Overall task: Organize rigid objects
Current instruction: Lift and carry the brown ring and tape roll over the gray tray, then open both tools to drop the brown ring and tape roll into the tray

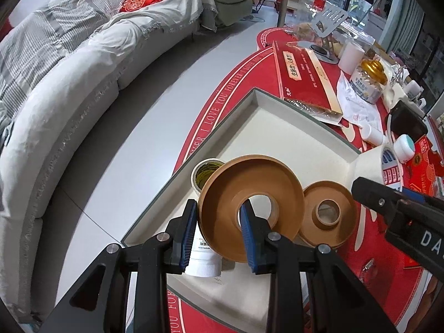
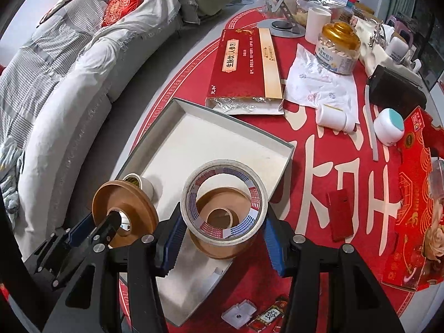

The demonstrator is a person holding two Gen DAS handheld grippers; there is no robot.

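A shallow white tray [image 1: 277, 127] [image 2: 194, 138] sits on the red table mat. My left gripper [image 1: 219, 230] [image 2: 95, 224] is shut on a large brown tape roll [image 1: 251, 202] [image 2: 125, 213], one finger through its hole and one outside, holding it upright over the tray's near-left corner. My right gripper [image 2: 223, 242] [image 1: 388, 202] is shut on a white tape roll [image 2: 224, 208] [image 1: 380, 166] with a printed core, just above a second brown roll [image 2: 219, 216] [image 1: 328, 212] lying flat in the tray. A small white roll [image 1: 206, 173] [image 2: 138, 183] and a white tube [image 1: 202, 260] also lie in the tray.
Beyond the tray lie a long red box [image 2: 244, 69], a gold-lidded jar [image 2: 337, 47], a small white bottle [image 2: 333, 119], a teal-lidded white jar [image 2: 388, 127] and a black case [image 2: 394, 91]. A flat red packet [image 2: 340, 216] lies right of the tray. A grey sofa [image 2: 69, 97] stands left.
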